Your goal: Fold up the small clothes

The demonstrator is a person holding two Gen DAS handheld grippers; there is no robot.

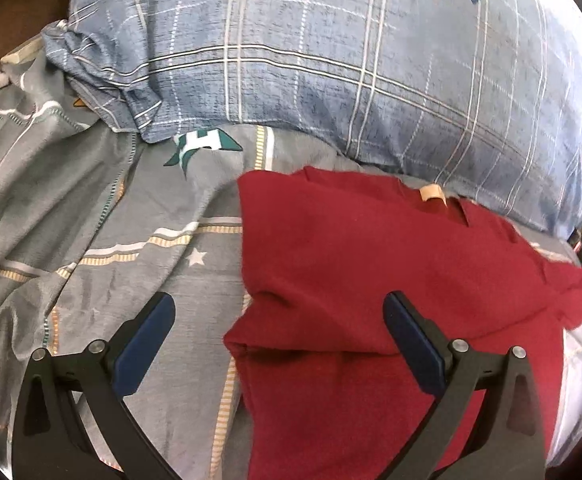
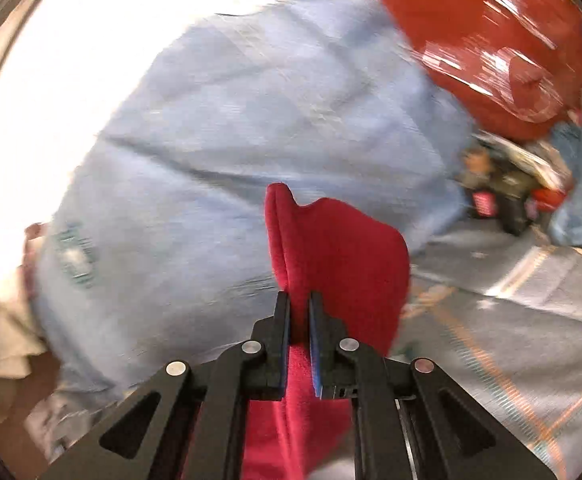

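From my left wrist view, the shirt (image 1: 371, 280) lies on the bed sheet (image 1: 111, 240), its near part folded over itself, with the pillow (image 1: 331, 60) behind it and overlapping the sheet. My left claw (image 1: 279, 344) hangs above the shirt's left edge, one finger over the sheet, the other over the shirt. In the right view, my right claw (image 2: 299, 340) pinches a raised fold of the shirt (image 2: 331, 248) before the pillow (image 2: 231, 140).
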